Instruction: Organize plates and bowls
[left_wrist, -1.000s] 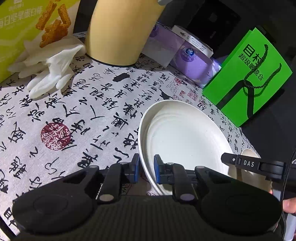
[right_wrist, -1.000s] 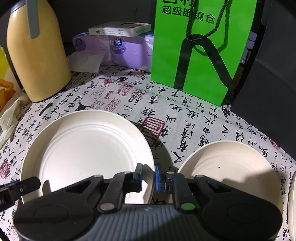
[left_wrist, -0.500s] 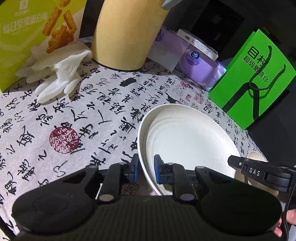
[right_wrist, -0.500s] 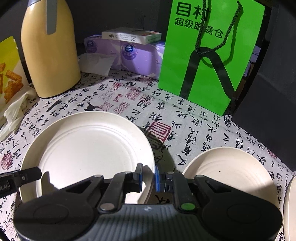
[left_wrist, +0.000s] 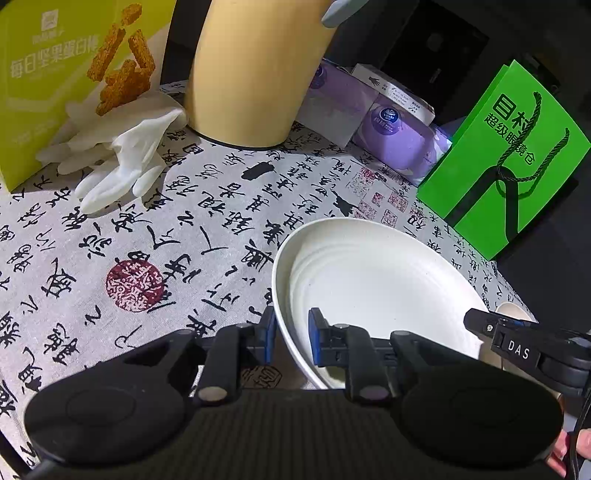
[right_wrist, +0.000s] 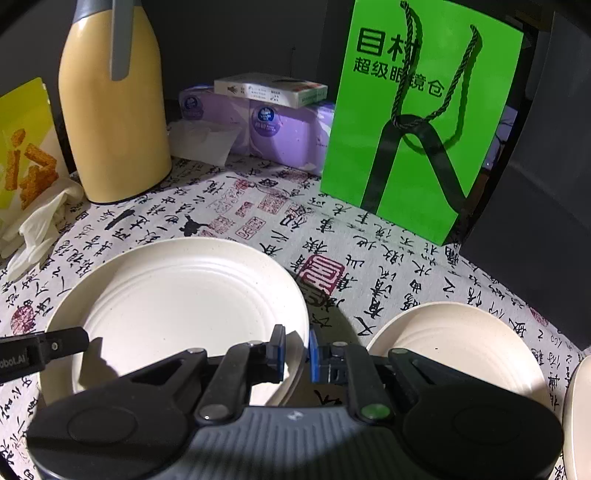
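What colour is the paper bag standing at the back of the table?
Bright green with black lettering and a dark green cord handle: the paper bag shows best in the right wrist view.

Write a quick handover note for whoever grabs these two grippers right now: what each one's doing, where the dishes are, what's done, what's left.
Left gripper: shut on the left rim of the large cream round plate.
Right gripper: shut on that plate's right rim.
The smaller cream dish sits on the calligraphy-print tablecloth, right of the plate; another pale rim shows at the far right.
Done: plate gripped from both sides.
Left: stacking; nothing looks stacked yet.
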